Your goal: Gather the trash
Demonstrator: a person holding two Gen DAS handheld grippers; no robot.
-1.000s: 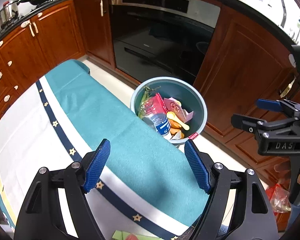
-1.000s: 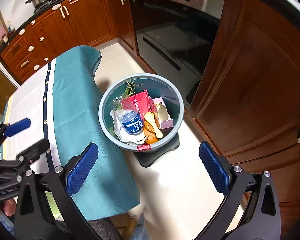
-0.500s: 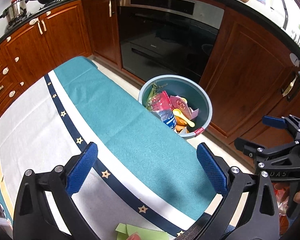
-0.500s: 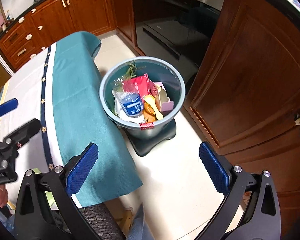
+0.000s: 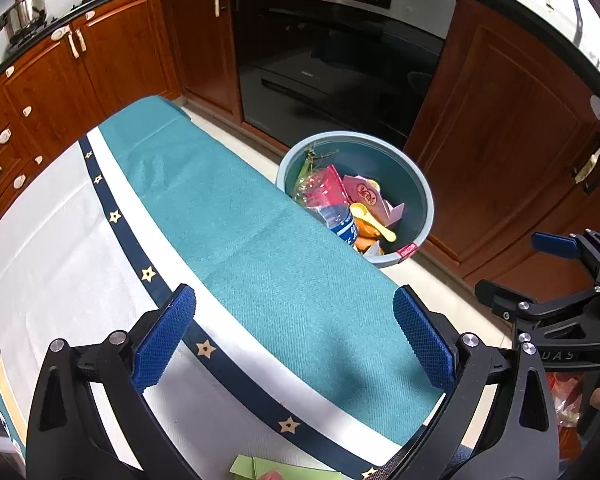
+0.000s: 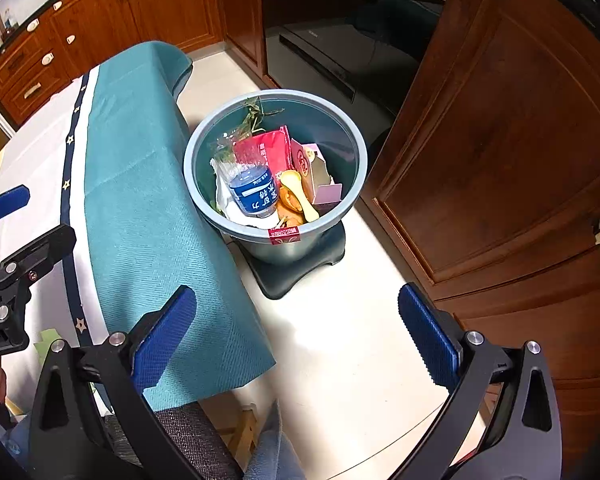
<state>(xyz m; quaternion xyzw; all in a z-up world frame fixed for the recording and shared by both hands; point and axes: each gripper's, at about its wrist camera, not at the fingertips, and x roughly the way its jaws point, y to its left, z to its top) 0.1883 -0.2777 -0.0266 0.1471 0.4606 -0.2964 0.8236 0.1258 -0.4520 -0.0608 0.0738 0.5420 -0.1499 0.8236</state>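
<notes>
A kitchen of dark red-brown cabinets and a built-in oven surrounds a table under a teal tablecloth. Just beside the table edge, on the pale floor, stands the blue trash bin, already holding a crushed water bottle, a red packet, a pink carton and a yellow spoon. All of it looks light; the bottle would be slippery and springy, best pinched at its crumpled waist. One green paper scrap lies at the table's near edge: thin, floppy, best taken by a raised corner. The left gripper hovers over the cloth, jaws wide apart and empty; the right gripper hangs over the floor, likewise spread.
</notes>
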